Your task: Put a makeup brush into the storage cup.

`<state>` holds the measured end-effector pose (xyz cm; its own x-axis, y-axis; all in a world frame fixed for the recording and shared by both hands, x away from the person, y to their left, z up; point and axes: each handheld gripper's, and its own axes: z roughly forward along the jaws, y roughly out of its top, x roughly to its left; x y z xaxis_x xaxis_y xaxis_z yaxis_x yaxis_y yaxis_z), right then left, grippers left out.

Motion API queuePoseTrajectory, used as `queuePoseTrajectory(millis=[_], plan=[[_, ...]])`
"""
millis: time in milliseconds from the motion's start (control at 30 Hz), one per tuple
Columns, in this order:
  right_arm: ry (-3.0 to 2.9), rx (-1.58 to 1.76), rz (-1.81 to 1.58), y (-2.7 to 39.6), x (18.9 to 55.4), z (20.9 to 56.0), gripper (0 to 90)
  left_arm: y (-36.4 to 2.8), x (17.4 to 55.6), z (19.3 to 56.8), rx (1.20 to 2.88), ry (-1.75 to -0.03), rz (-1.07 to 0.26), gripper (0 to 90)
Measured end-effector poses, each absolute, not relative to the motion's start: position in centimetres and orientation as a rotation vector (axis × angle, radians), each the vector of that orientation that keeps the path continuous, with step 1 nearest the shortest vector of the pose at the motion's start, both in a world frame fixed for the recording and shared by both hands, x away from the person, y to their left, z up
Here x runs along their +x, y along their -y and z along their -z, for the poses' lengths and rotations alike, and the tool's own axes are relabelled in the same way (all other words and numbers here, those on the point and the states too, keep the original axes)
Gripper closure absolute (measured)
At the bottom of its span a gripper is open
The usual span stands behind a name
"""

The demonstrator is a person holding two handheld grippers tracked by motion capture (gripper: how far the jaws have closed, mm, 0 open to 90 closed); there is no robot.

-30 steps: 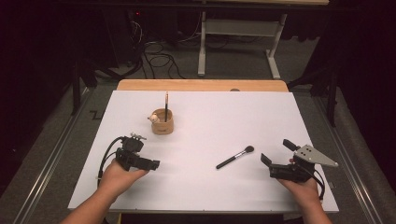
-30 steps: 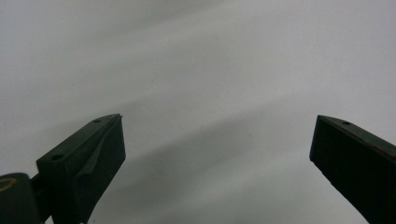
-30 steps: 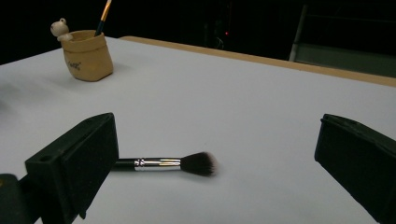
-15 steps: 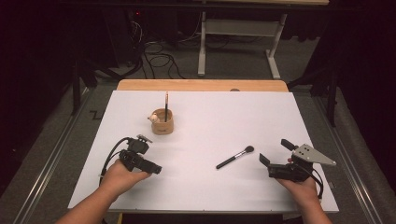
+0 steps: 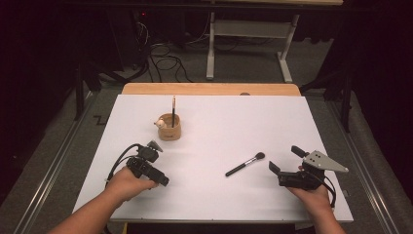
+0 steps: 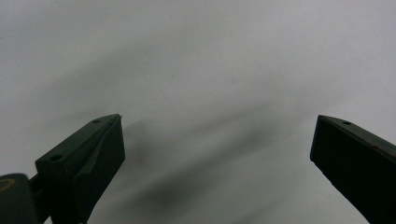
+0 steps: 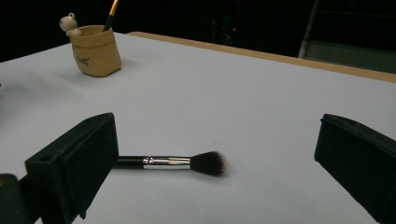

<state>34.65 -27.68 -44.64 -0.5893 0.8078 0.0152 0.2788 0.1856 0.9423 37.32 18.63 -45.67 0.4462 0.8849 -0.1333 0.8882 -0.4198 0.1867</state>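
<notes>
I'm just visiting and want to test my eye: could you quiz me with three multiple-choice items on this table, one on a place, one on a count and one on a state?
1. Where does the makeup brush lie?
A. in the cup
B. flat on the white table, ahead of the right gripper
C. between the left gripper's jaws

2. How many brushes stand in the tan bear cup?
A. one
B. three
C. none

3. How do the right gripper's jaws stand?
A. shut on the brush
B. shut, empty
C. wide open

Answers: 1 B, it lies on the table before that gripper. 2 A, a single handle rises from it. 3 C, the right gripper view shows its jaws far apart.
</notes>
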Motion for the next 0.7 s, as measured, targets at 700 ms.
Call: queuePoseTrajectory(millis=[700], plan=[[-1.983, 1.017, -1.403, 27.6, 34.7, 44.7, 0.5, -12.3, 38.4, 44.4, 2.520, -1.376, 0.052, 7.6]])
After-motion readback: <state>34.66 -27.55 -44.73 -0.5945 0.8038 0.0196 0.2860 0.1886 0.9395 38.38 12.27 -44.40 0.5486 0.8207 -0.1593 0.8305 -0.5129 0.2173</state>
